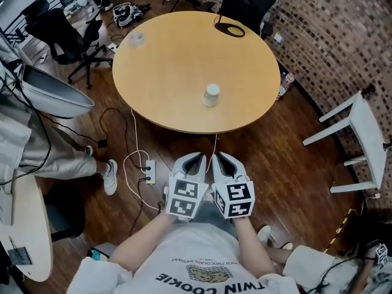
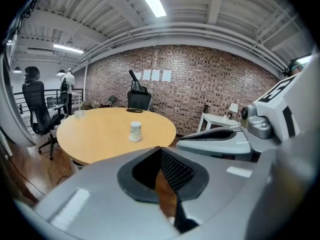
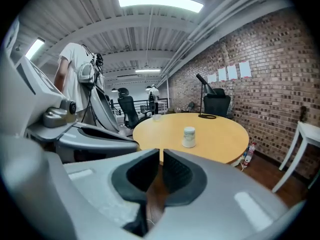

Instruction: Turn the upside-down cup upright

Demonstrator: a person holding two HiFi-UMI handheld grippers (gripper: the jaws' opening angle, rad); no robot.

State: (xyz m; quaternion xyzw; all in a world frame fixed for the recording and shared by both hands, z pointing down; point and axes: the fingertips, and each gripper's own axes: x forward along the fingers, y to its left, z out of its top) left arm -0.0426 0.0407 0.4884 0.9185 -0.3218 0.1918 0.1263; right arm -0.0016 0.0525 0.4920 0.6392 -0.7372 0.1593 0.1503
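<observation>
The paper cup (image 1: 211, 95) near the table's (image 1: 177, 54) near edge looks light and crushable, best pinched gently at its sidewall; the left gripper (image 1: 195, 158) and right gripper (image 1: 221, 157) are closed and empty.

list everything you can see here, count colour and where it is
table: one, light wood, round, centre
cup: one, white, upside down, table's near side
small roll: one, clear, table's far left
loop: one, black, table's far edge
office chairs: two, black, left of and behind the table
white chair: one, right, by the brick wall
power strip: one, white, floor
left gripper: one, pale grey, shut, empty
right gripper: one, pale grey, shut, empty
</observation>
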